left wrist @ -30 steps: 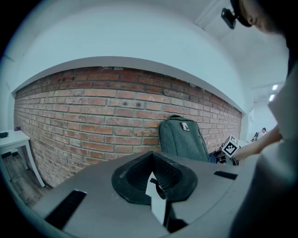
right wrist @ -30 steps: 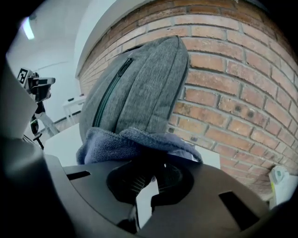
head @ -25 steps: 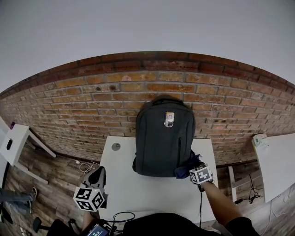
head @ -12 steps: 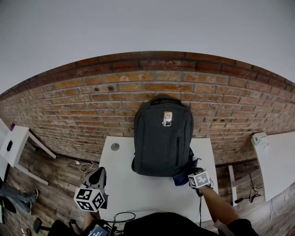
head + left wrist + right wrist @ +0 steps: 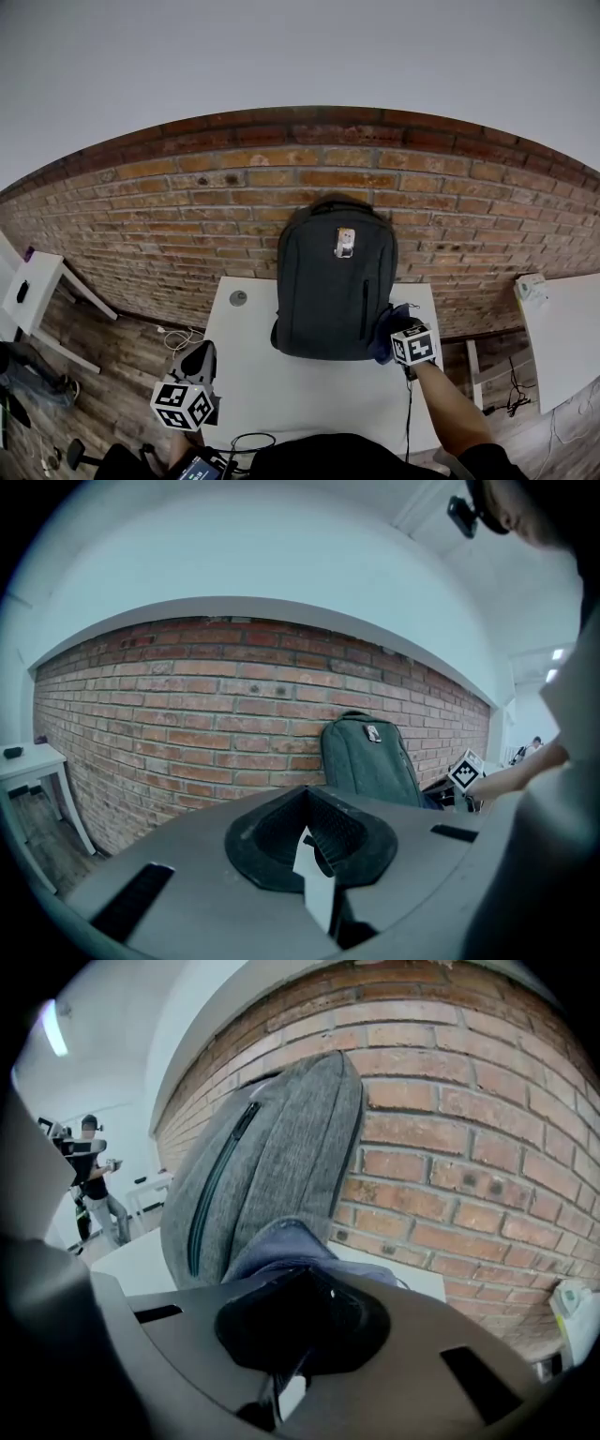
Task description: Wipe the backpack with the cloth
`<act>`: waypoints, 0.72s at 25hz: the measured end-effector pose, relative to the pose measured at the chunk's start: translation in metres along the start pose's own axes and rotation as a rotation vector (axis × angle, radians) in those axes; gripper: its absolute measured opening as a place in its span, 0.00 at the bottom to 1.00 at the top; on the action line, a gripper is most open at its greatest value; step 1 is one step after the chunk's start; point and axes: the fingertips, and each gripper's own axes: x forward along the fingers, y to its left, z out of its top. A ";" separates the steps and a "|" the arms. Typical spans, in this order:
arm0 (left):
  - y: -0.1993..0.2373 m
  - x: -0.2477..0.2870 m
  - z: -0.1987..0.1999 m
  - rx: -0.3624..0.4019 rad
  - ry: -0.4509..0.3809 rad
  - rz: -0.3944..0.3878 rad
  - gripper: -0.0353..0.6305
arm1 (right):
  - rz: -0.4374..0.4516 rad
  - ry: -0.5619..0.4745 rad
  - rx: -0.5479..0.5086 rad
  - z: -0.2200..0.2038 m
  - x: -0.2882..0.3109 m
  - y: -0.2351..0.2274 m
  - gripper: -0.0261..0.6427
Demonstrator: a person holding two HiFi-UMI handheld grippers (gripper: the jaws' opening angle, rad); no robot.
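Up the lower right edge of the backpack (image 5: 335,281), which is stood upright on the table (image 5: 281,398) against a brick wall (image 5: 187,216), the cloth (image 5: 387,330) has been carried a little since half a second ago. The backpack is judged soft-sided and easily tipped, the cloth limp and best held bunched. It is pinched by the right gripper (image 5: 401,337); the left gripper (image 5: 197,359), well off the backpack's lower left, is closed on nothing.
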 end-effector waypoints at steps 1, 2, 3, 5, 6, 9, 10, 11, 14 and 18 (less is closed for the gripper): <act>0.001 -0.001 0.000 0.001 -0.002 0.003 0.05 | -0.004 -0.022 -0.002 0.011 -0.002 -0.002 0.05; 0.001 -0.002 0.001 0.002 -0.004 0.004 0.05 | -0.009 -0.045 -0.006 0.022 -0.004 -0.004 0.05; 0.002 -0.003 0.001 0.003 -0.007 0.006 0.05 | -0.015 -0.068 -0.010 0.034 -0.006 -0.005 0.05; 0.006 -0.006 0.002 0.006 -0.008 0.012 0.05 | -0.029 -0.111 -0.007 0.059 -0.009 -0.010 0.06; 0.008 -0.007 0.003 0.006 -0.008 0.017 0.05 | -0.034 -0.130 0.006 0.073 -0.010 -0.014 0.05; 0.012 -0.012 0.001 -0.001 -0.007 0.033 0.05 | -0.041 -0.182 0.046 0.110 -0.013 -0.024 0.05; 0.013 -0.013 0.001 -0.002 -0.007 0.035 0.05 | -0.044 -0.193 0.047 0.120 -0.014 -0.027 0.05; 0.013 -0.014 0.001 -0.002 -0.007 0.038 0.05 | -0.047 -0.198 0.041 0.128 -0.015 -0.028 0.06; 0.016 -0.017 0.001 -0.006 -0.012 0.047 0.05 | -0.054 -0.197 0.024 0.138 -0.017 -0.030 0.05; 0.021 -0.019 -0.001 -0.017 -0.011 0.057 0.05 | -0.039 -0.230 0.087 0.138 -0.023 -0.033 0.06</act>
